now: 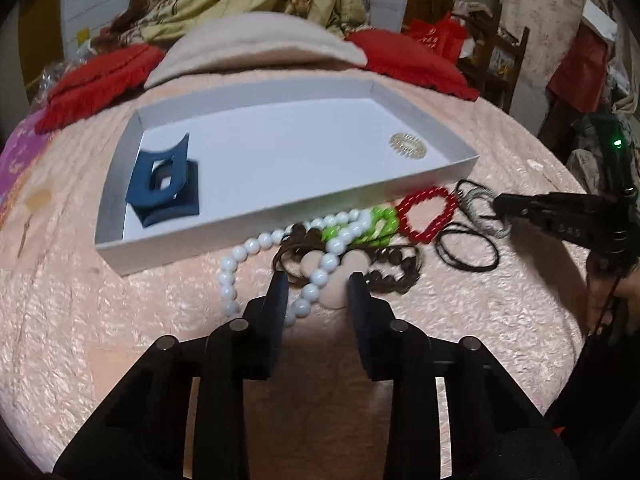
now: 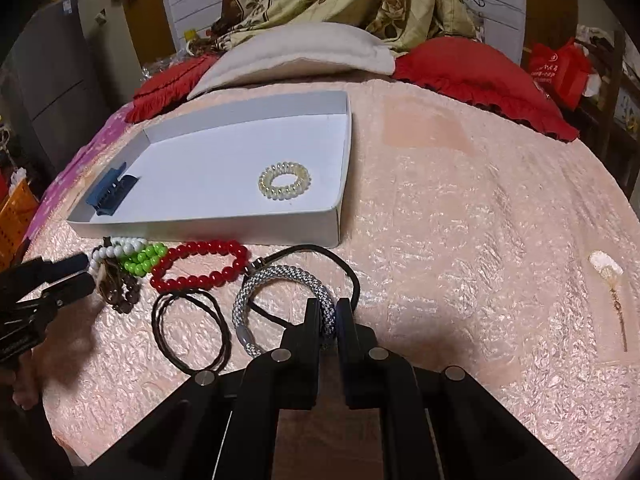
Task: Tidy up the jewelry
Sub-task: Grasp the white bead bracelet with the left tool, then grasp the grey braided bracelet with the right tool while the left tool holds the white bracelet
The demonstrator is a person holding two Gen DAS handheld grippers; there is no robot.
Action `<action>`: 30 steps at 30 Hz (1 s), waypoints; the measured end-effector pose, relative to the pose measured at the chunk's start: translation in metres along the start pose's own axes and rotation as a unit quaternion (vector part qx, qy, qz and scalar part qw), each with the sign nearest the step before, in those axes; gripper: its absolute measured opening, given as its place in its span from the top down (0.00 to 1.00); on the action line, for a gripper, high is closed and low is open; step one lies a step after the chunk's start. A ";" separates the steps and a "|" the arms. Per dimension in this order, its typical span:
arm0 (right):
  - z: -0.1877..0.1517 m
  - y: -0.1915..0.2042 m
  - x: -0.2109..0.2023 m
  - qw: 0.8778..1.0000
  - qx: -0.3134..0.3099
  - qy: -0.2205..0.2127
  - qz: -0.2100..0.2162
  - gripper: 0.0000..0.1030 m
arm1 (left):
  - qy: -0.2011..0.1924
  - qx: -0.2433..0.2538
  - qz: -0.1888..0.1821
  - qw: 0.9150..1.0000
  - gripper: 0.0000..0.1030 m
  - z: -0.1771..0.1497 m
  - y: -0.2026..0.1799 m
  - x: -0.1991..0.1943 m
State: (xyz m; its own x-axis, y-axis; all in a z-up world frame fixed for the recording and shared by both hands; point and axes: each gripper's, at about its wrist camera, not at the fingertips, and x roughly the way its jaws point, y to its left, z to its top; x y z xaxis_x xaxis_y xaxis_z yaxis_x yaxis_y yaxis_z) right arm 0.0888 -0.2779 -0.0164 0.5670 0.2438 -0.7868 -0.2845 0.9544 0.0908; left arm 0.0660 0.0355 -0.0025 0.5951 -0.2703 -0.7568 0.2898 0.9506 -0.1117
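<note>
Right gripper (image 2: 329, 312) pinched tight on blue-white woven rope bracelet (image 2: 280, 276), probably for lift into shallow white cardboard tray (image 2: 338, 184) at 11 o'clock. Left gripper (image 1: 316, 284) spread wide over white bead necklace (image 1: 320, 276), nothing grabbed. Navy plastic claw clip (image 1: 162, 182) and clear coil hair tie (image 2: 284, 181) sit apart inside tray, so sorting looks partway done.

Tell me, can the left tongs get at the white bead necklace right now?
Probably yes: the left tongs are open, straddling the white bead necklace, with nothing in between.
</note>
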 end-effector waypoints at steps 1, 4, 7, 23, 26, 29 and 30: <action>0.000 0.000 0.000 1.000 -0.001 0.001 0.002 0.93 | 0.001 -0.001 0.000 1.000 0.71 0.000 0.002 0.001; 0.001 -0.001 0.001 1.000 -0.001 0.002 0.003 0.93 | 0.000 -0.012 0.005 1.000 0.71 0.001 0.008 0.001; 0.001 0.001 0.002 1.000 -0.004 0.003 0.001 0.93 | 0.006 -0.029 -0.009 1.000 0.71 -0.001 0.014 0.002; 0.003 0.005 -0.028 0.998 -0.002 -0.063 0.026 0.93 | -0.068 -0.075 -0.087 0.991 0.92 0.005 0.019 -0.051; 0.003 0.003 -0.030 0.997 0.006 -0.067 0.023 0.93 | -0.088 -0.093 -0.082 0.988 0.92 0.006 0.027 -0.060; 0.002 0.004 -0.033 0.997 0.008 -0.068 0.025 0.93 | -0.085 -0.098 -0.076 0.989 0.92 0.007 0.030 -0.058; 0.001 0.005 -0.032 0.998 0.006 -0.063 0.024 0.93 | -0.083 -0.095 -0.072 0.989 0.92 0.007 0.028 -0.056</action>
State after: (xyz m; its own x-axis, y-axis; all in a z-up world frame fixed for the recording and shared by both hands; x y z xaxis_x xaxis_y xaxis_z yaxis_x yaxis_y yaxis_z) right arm 0.0699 -0.2807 0.0103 0.6459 0.3078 -0.6986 -0.3051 0.9429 0.1334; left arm 0.0457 0.0768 0.0413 0.6774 -0.4117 -0.6096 0.2446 0.9076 -0.3412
